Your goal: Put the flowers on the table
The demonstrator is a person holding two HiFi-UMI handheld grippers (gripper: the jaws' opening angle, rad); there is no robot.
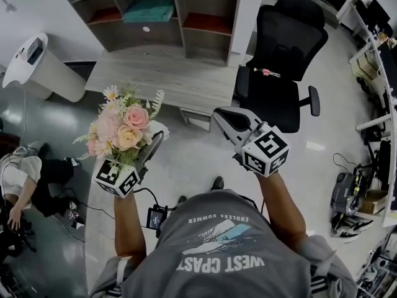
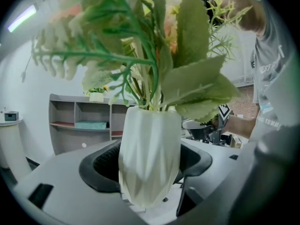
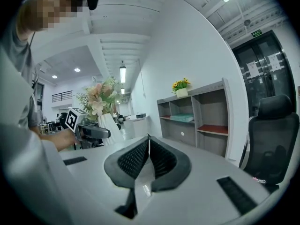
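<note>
Above the floor, short of the grey tabletop (image 1: 155,73), we hold the flowers (image 1: 124,126) upright in their white vase (image 2: 149,158), with our left tongs (image 1: 149,144) clamped on the vase's sides. Our right tongs (image 3: 148,144) hang beside it, pressed together on nothing, near the black chair (image 1: 285,48).

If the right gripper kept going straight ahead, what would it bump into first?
Probably the grey shelf unit. The right gripper, jaws together, points toward it and nothing shows in between, though depth is hard to judge.
</note>
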